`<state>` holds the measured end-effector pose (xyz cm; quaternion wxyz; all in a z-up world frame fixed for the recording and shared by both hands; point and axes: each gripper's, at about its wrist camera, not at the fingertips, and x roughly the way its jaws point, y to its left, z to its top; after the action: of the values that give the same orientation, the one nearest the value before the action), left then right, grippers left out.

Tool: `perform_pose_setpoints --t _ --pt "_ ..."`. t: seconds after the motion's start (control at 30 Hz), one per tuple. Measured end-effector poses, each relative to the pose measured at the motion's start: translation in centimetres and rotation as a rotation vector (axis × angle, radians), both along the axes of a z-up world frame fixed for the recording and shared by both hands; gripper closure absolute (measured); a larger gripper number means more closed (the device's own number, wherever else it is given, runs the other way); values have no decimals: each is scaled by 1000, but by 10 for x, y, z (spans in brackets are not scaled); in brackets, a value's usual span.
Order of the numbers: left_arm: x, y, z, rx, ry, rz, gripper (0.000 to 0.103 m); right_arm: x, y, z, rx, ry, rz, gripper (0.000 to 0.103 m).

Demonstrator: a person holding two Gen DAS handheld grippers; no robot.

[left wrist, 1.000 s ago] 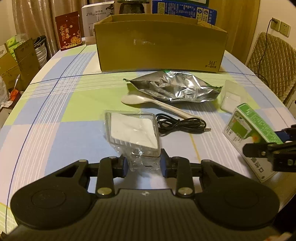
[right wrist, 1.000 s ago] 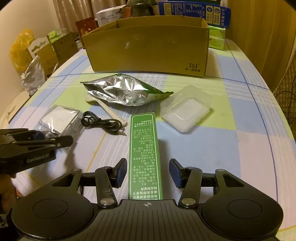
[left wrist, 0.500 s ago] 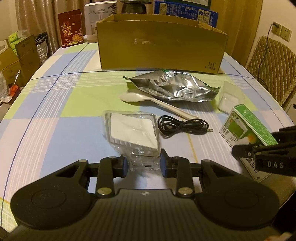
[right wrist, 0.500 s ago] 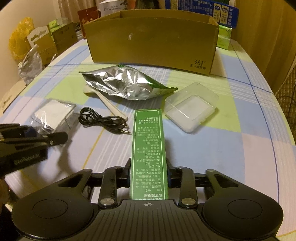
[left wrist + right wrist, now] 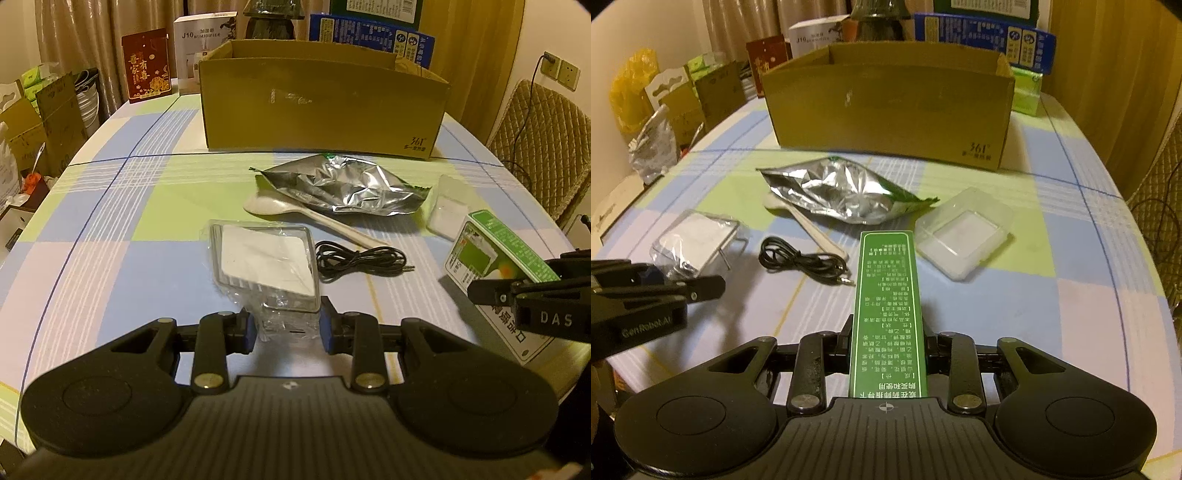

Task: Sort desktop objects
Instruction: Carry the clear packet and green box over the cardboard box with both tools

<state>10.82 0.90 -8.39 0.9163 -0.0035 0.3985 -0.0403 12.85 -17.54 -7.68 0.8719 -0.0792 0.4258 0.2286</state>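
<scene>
Both tongs loaded, the cardboard box [image 5: 321, 107] waiting open at the far end of the bench [image 5: 110, 240].

The left tongs [image 5: 286, 328] were closed on the near edge of the plastic-wrapped white item [image 5: 264, 258], which lay low over the bench. The right tongs [image 5: 886, 345] pinched the near end of the green carton [image 5: 886, 295], which pointed toward the box, probably its destination. The foil pouch [image 5: 838, 192], spoon [image 5: 306, 214], black cable [image 5: 801, 262] and clear tray [image 5: 964, 236] lay loose between.
</scene>
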Motion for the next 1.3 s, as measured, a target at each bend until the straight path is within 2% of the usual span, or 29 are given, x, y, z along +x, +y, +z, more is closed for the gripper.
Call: perform_pose_setpoints --t 0.8,1.3 --pt "-38 -24 53 -17 -68 -45 75 -35 -18 54 47 -67 -32 76" --pt "-48 -29 70 -32 -94 -58 75 -45 -21 63 66 -83 -34 76"
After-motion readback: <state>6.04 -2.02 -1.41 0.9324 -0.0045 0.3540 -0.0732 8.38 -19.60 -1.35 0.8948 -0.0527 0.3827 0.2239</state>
